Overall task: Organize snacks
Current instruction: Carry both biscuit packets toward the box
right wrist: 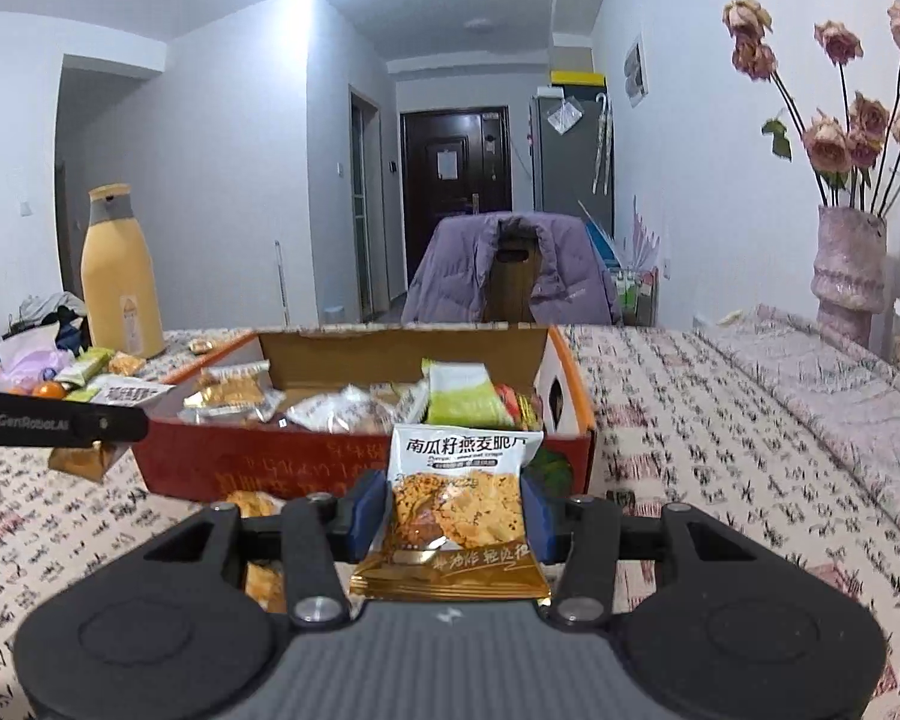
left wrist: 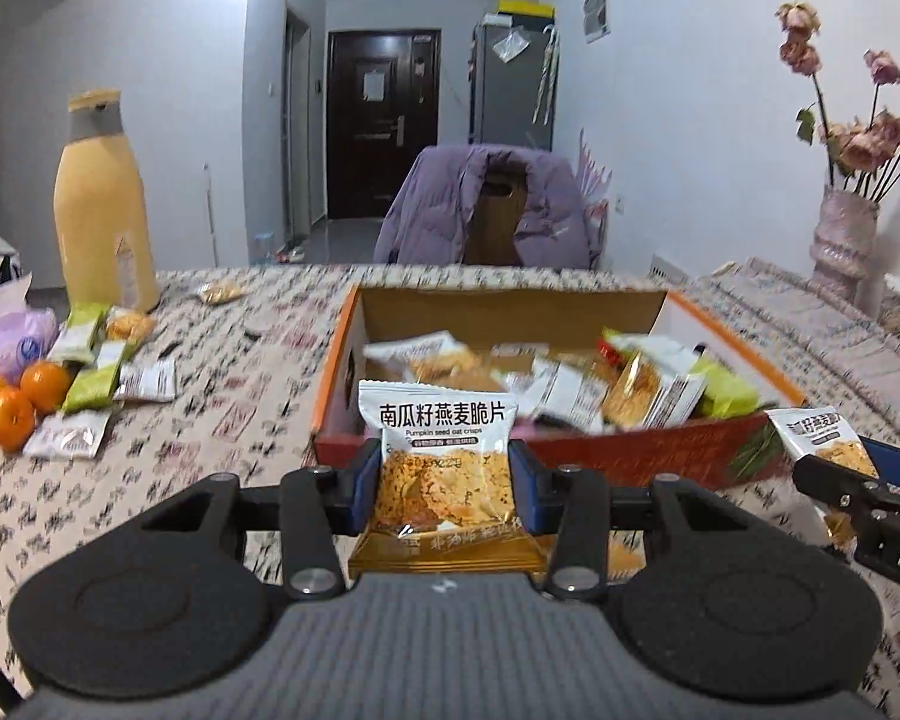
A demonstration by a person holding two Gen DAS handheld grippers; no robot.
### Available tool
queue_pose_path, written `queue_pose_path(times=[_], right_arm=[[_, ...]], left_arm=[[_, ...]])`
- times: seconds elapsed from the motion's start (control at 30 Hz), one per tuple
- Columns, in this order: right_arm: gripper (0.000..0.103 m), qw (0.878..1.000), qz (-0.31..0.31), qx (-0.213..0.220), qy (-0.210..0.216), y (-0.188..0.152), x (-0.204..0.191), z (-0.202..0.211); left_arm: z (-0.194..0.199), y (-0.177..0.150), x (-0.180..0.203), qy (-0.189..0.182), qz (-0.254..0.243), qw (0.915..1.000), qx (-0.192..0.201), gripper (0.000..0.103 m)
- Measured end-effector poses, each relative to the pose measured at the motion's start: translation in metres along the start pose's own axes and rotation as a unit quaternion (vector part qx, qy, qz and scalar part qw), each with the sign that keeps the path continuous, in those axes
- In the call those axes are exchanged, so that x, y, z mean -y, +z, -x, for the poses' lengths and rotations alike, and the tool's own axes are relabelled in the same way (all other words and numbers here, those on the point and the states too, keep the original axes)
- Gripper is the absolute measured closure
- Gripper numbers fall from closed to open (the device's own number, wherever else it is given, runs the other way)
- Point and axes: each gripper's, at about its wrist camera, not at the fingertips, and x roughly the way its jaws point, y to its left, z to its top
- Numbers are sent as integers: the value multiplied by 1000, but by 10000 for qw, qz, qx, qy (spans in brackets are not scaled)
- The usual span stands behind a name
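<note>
My left gripper [left wrist: 445, 489] is shut on a pumpkin seed oat crisps packet [left wrist: 441, 468], held upright just in front of the near wall of the cardboard snack box [left wrist: 648, 456]. My right gripper [right wrist: 456, 519] is shut on a second oat crisps packet [right wrist: 459, 501], in front of the box's near right corner [right wrist: 573, 450]. The box holds several snack packets [left wrist: 564, 387]. The right gripper and its packet [left wrist: 822, 441] show at the right edge of the left wrist view. The left gripper [right wrist: 60, 423] shows at the left edge of the right wrist view.
Loose snack packets [left wrist: 99, 381] and three oranges [left wrist: 21, 399] lie at the table's left beside a yellow bottle [left wrist: 105, 204]. A vase of dried roses [right wrist: 849, 267] stands at the far right. A chair with a purple jacket [left wrist: 486, 210] is behind the table. More packets [right wrist: 258, 546] lie under the right gripper.
</note>
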Motion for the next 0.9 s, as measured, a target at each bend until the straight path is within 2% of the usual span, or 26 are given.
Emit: queue_pose_path(times=[0.2, 0.53, 0.9], right_arm=[[56, 9996, 69, 277, 2, 23, -4, -5], [56, 9984, 182, 539, -12, 64, -7, -39], [56, 9987, 129, 482, -83, 82, -4, -90]], left_arm=[[-2, 20, 10, -85, -77, 9996, 247, 58], [-21, 55, 20, -124, -92, 9983, 565, 58], [-70, 71, 25, -71, 143, 9984, 551, 58]])
